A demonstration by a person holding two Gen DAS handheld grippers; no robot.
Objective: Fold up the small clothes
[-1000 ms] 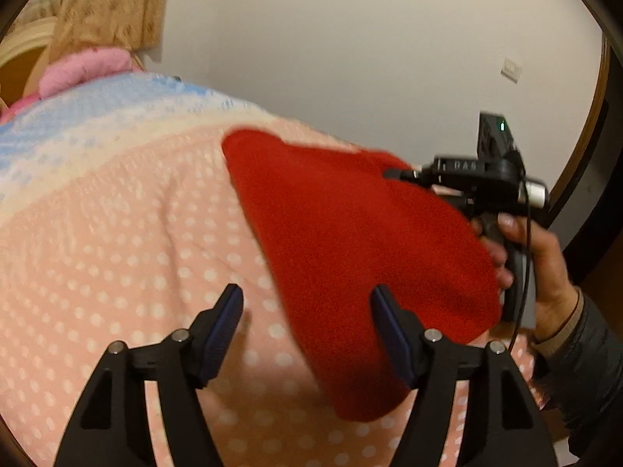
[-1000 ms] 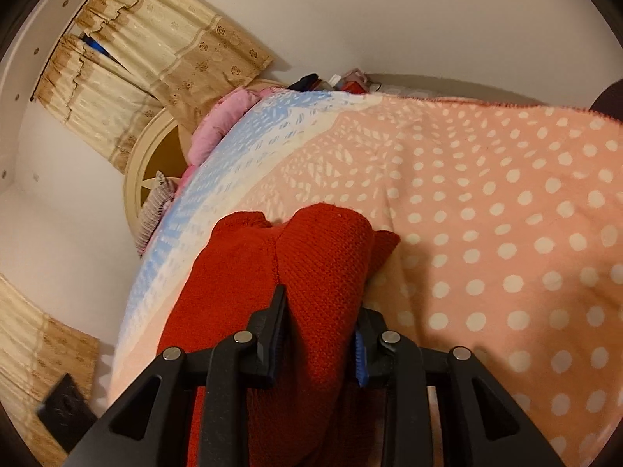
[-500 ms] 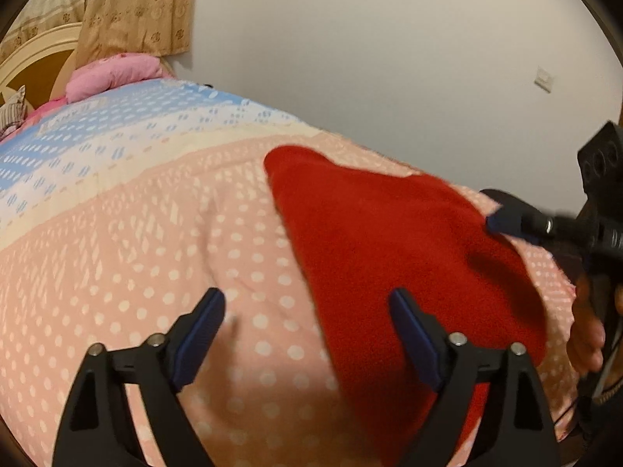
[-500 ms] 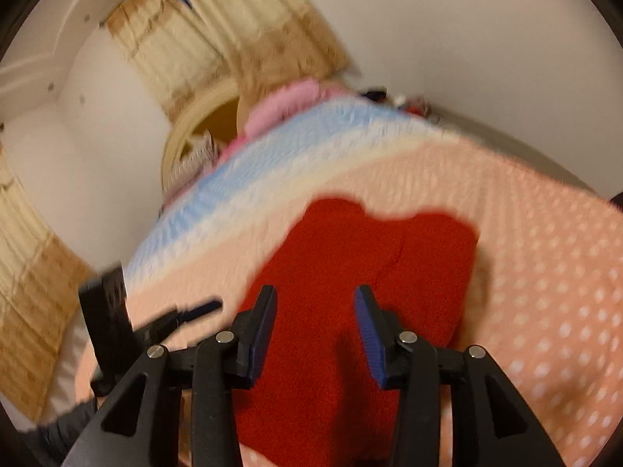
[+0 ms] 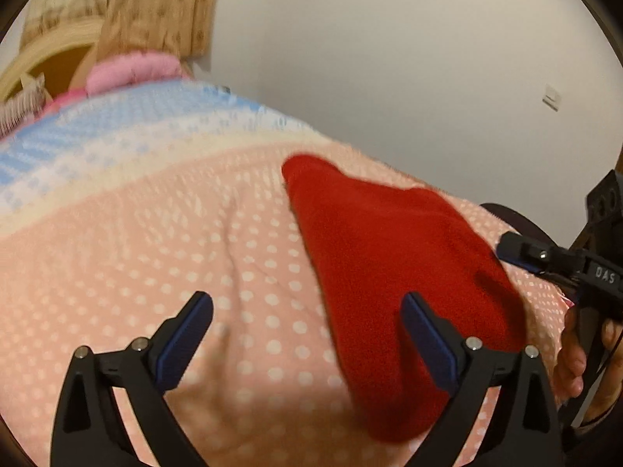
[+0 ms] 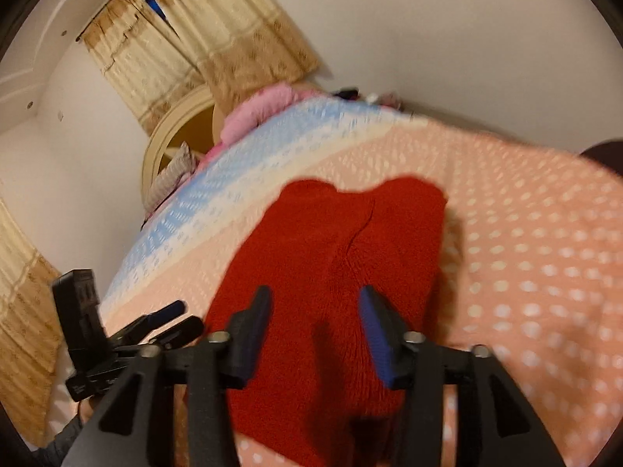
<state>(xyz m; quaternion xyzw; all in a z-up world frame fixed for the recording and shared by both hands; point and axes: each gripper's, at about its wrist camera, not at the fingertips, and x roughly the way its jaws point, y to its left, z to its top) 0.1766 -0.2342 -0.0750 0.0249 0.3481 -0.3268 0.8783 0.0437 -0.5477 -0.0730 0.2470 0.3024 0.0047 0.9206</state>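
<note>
A small red knitted garment (image 5: 393, 268) lies folded on the pink dotted bedspread (image 5: 155, 257). My left gripper (image 5: 307, 338) is open and empty, held above the bedspread at the garment's left edge. In the right wrist view the garment (image 6: 350, 257) lies flat with a fold seam down its middle. My right gripper (image 6: 315, 330) is open and empty, above the garment's near part. The left gripper also shows in the right wrist view (image 6: 171, 319), and the right gripper shows at the right edge of the left wrist view (image 5: 521, 253).
The bedspread turns cream and blue toward a pink pillow (image 5: 132, 70) and a curved headboard (image 6: 175, 132). Beige curtains (image 6: 202, 43) hang behind. A white wall (image 5: 389, 58) runs along the bed's far side. A dark round object (image 6: 607, 155) sits past the bed's right edge.
My right gripper opened, let go of the red garment and drew back from it. The garment now lies flat. My left gripper stayed open and shifted a little.
</note>
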